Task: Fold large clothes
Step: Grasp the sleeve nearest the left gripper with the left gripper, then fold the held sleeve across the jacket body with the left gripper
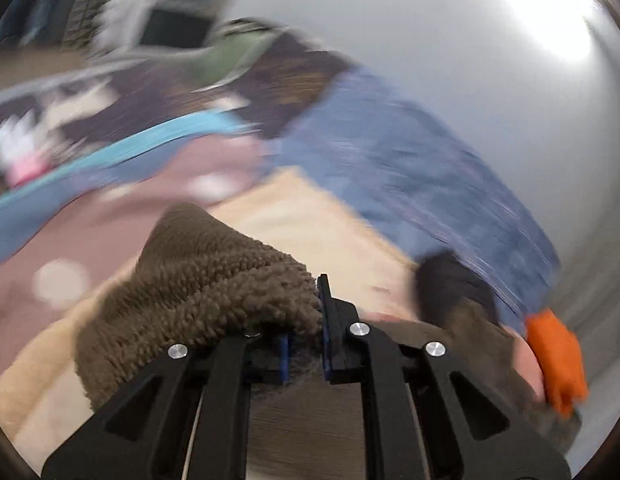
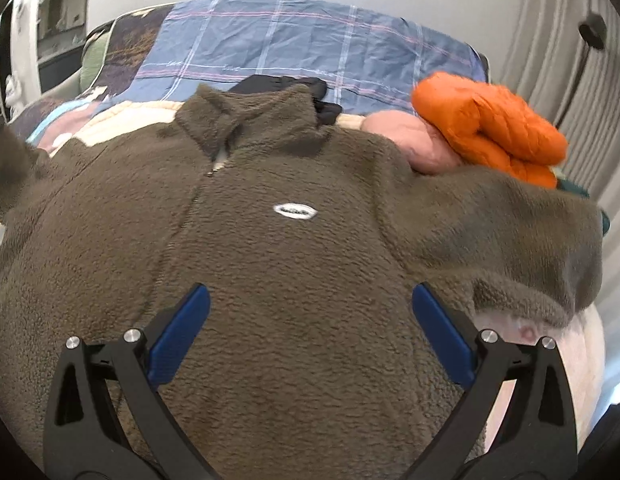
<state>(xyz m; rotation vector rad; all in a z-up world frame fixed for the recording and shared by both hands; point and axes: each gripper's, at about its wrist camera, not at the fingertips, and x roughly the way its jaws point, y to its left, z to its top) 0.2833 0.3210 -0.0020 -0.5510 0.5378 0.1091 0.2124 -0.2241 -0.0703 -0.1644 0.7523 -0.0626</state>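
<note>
Fleece jacket (image 2: 293,264) under open right gripper (image 2: 310,332).

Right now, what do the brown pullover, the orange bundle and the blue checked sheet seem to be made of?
Brown pullover: looks like fleece or sherpa pile, matte, with a nubbly, curly surface. Orange bundle: probably a thin quilted nylon or polyester shell, smooth, with stitched puffy channels. Blue checked sheet: seems to be woven cotton or a blend, flat and matte, with fine creases.
</note>
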